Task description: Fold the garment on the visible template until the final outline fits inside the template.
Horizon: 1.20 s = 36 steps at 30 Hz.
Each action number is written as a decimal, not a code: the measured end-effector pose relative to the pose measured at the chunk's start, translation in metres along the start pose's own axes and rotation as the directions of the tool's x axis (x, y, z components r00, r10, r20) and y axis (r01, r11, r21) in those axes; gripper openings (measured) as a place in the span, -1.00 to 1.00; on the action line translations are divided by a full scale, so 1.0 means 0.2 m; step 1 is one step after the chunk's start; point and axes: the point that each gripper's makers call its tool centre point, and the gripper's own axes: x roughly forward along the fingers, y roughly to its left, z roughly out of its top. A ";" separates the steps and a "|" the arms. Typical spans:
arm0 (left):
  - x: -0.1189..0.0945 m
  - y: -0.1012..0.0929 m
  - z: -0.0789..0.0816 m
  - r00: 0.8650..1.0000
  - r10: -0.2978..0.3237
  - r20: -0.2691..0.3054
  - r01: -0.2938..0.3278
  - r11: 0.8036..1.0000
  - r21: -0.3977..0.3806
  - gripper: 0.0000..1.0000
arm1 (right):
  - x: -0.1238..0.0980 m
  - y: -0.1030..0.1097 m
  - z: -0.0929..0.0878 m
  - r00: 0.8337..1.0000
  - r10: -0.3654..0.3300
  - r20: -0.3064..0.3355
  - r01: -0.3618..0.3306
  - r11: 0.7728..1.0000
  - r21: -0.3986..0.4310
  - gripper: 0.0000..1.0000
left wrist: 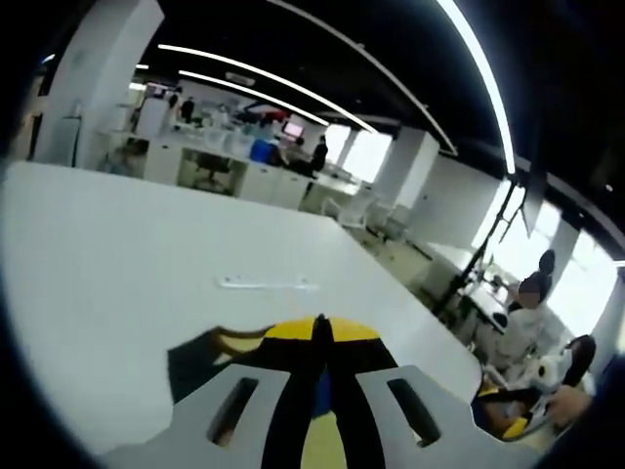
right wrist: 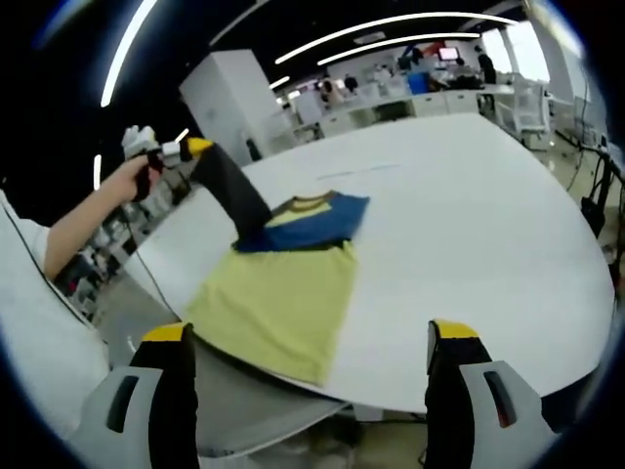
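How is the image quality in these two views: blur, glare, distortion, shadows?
Left gripper view: soft and slightly blurred; bright windows wash out the right side; the tool casts a dark shadow on the white table. Right gripper view: sharper, strong fisheye bending of the table edge; ceiling light strips glare; the garment is evenly lit.

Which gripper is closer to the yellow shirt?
Left. The left gripper is shut on the shirt, lifting its dark sleeve at the far end. The right gripper hangs open off the table's near edge, apart from it.
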 end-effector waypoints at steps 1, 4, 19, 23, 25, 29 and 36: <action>0.01 -0.01 -0.01 1.000 0.001 -0.004 -0.001 1.000 -0.008 -1.00 | 0.00 0.00 0.00 1.000 0.001 0.000 -0.001 1.000 0.001 0.96; 0.04 -0.02 -0.04 1.000 0.012 -0.009 -0.013 1.000 -0.008 -1.00 | 0.00 0.00 -0.01 1.000 0.004 -0.005 -0.004 1.000 0.001 0.96; 0.14 -0.08 -0.13 0.999 0.035 -0.015 -0.036 0.998 -0.054 -1.00 | 0.05 -0.01 0.00 0.999 0.039 -0.029 -0.040 0.999 -0.019 0.96; 0.17 -0.09 -0.18 0.999 0.045 -0.026 -0.046 0.997 -0.058 -1.00 | 0.07 -0.02 0.00 0.998 0.048 -0.038 -0.049 0.999 -0.024 0.96; 0.19 -0.09 -0.20 0.998 0.050 -0.034 -0.052 0.997 -0.056 -1.00 | 0.08 -0.02 0.00 0.998 0.054 -0.041 -0.054 0.998 -0.022 0.96; 0.22 -0.09 -0.24 0.997 0.055 -0.048 -0.057 0.997 -0.059 -1.00 | 0.09 -0.03 0.00 0.997 0.061 -0.048 -0.062 0.998 -0.021 0.96; 0.27 -0.10 -0.26 0.997 0.060 -0.056 -0.066 0.992 -0.106 -1.00 | 0.11 -0.06 -0.01 0.996 0.068 -0.062 -0.069 0.997 -0.020 0.96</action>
